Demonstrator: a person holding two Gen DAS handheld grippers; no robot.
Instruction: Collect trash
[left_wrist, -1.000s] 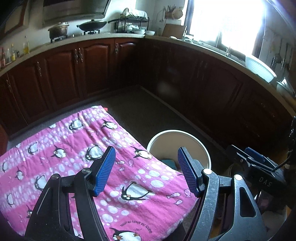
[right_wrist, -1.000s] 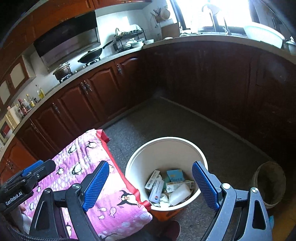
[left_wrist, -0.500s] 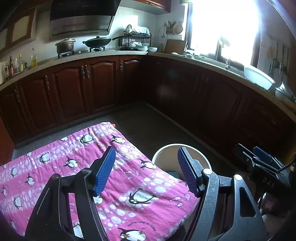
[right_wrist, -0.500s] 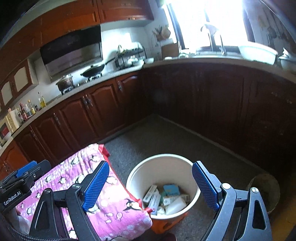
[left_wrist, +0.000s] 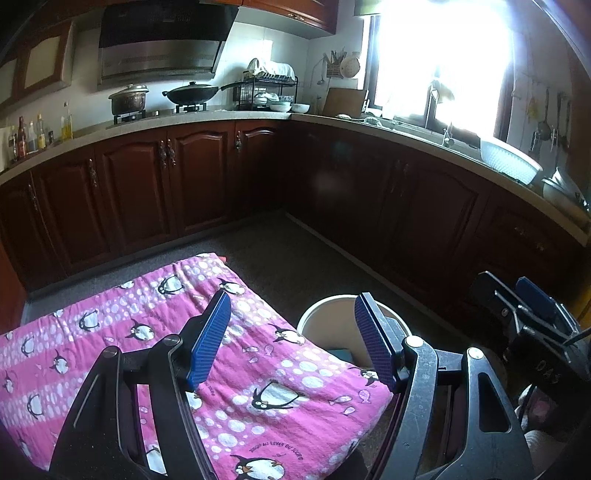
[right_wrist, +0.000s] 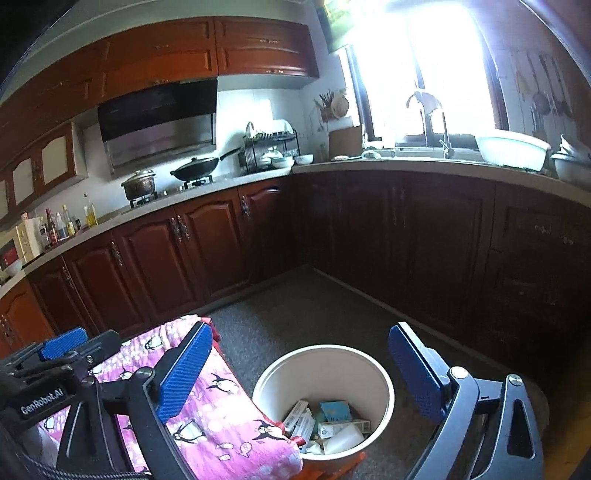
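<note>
Your right gripper (right_wrist: 299, 373) is hanging over the bucket (right_wrist: 384, 373) with its blue pads spread wide; the jaws have just been opening further and nothing is sitting between them. Your left gripper (left_wrist: 291, 339) is hovering with its pads apart too, empty, one pad over the pink blanket (left_wrist: 110, 332) and the other in front of the bucket's rim (left_wrist: 332, 302).

Down inside the bucket you're looking at the trash (right_wrist: 332, 421): several small cartons, a blue-green box and a white piece, all piled at the bottom. The bucket is standing on the dark floor (right_wrist: 314, 314), touching the edge of the blanket with its penguin pattern. The blanket's top is lying bare.

Further out, dark wooden cabinets (right_wrist: 177, 258) are running round the corner under a pale worktop. On it a pot (right_wrist: 139, 186) and a black wok (right_wrist: 195, 168) are sitting on the stove, a dish rack (right_wrist: 271, 147) is standing beside them, and bottles (right_wrist: 62, 223) are lined up at the left end. A white basin (right_wrist: 511, 147) is resting near the tap under the bright window (right_wrist: 424, 74)
</note>
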